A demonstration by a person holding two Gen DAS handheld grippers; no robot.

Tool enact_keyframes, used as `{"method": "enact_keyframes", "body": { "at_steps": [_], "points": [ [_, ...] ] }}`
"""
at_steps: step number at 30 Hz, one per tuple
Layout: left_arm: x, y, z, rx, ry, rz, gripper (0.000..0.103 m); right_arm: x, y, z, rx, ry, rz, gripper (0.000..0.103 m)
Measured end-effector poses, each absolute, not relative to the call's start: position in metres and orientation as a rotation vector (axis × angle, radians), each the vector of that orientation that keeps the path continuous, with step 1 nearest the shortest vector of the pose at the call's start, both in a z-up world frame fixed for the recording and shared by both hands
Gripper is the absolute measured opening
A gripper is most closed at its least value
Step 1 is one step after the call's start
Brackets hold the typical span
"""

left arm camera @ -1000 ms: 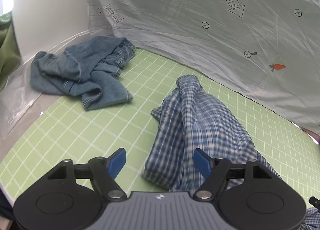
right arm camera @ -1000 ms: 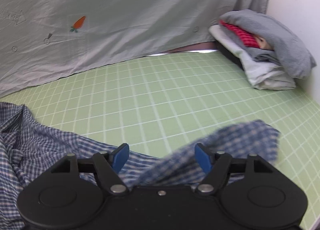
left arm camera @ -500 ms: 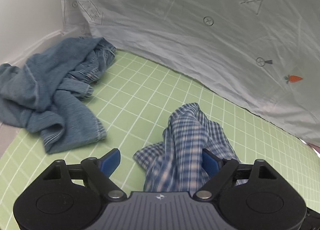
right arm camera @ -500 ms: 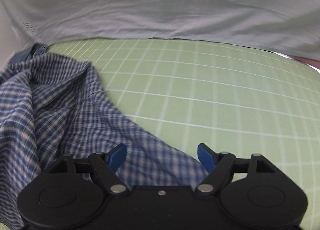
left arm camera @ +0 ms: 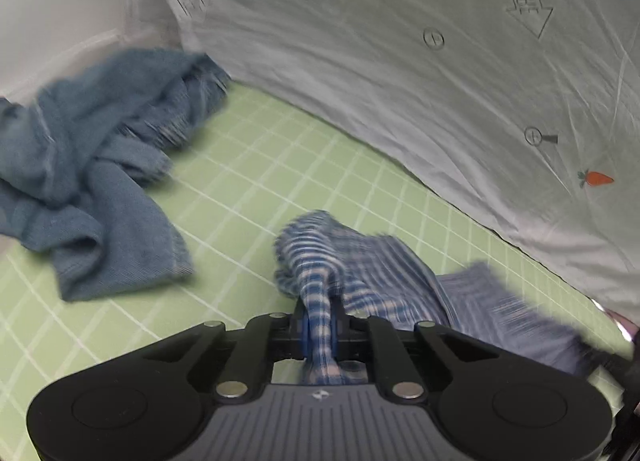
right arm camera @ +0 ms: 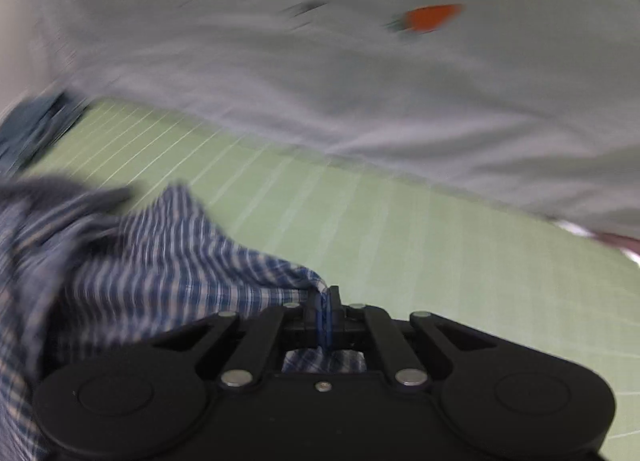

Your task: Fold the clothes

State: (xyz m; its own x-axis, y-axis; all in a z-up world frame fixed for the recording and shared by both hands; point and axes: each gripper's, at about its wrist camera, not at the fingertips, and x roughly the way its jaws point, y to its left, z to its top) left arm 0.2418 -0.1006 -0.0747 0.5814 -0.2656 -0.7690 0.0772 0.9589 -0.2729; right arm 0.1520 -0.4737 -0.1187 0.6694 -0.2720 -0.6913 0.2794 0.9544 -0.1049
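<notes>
A blue and white plaid shirt [left arm camera: 360, 273] lies bunched on the green grid mat [left arm camera: 260, 181]. My left gripper [left arm camera: 319, 321] is shut on a bunched fold of it, the cloth running up between the jaws. In the right wrist view the plaid shirt [right arm camera: 160, 261] spreads to the left, and my right gripper [right arm camera: 323, 313] is shut on its edge. Both views are motion-blurred.
A crumpled blue denim garment [left arm camera: 92, 165] lies on the mat to the left; a corner of it shows in the right wrist view [right arm camera: 28, 129]. A pale grey printed sheet [left arm camera: 400, 61] hangs along the back, also behind the mat in the right wrist view [right arm camera: 320, 61].
Both grippers were open over the plaid shirt; now each has closed on a part of it. The views have shifted and blurred with the motion.
</notes>
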Motion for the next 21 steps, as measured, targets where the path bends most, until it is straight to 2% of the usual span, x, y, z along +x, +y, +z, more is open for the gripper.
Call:
{"method": "enact_keyframes", "body": {
  "at_steps": [4, 6, 8, 9, 11, 13, 16, 19, 21],
  "points": [
    [0.227, -0.09, -0.071, -0.222, 0.922, -0.17, 0.009, 0.143, -0.547, -0.088, 0.085, 0.679, -0.596, 0.002],
    [0.221, -0.084, -0.077, -0.235, 0.945, -0.147, 0.01, 0.135, -0.58, -0.074, 0.125, 0.638, -0.726, 0.01],
    [0.214, -0.081, -0.083, -0.243, 0.981, -0.131, 0.015, 0.117, -0.584, -0.073, 0.114, 0.645, -0.774, 0.035],
    [0.21, -0.08, -0.085, -0.247, 0.994, -0.125, 0.015, 0.107, -0.58, -0.073, 0.122, 0.644, -0.772, 0.038],
    [0.201, -0.078, -0.089, -0.249, 1.007, -0.126, 0.021, 0.086, -0.569, -0.078, 0.16, 0.654, -0.759, 0.043],
    [0.196, -0.079, -0.092, -0.237, 1.026, -0.12, 0.036, 0.065, -0.554, -0.088, 0.212, 0.687, -0.748, 0.046],
    [0.192, -0.08, -0.098, -0.252, 1.041, -0.115, 0.052, 0.04, -0.531, -0.1, 0.288, 0.725, -0.74, 0.051],
    [0.19, -0.079, -0.103, -0.292, 1.05, -0.126, 0.056, 0.021, -0.508, -0.11, 0.338, 0.759, -0.742, 0.063],
    [0.19, -0.081, -0.105, -0.299, 1.055, -0.131, 0.058, 0.017, -0.495, -0.116, 0.343, 0.793, -0.738, 0.063]
  ]
}}
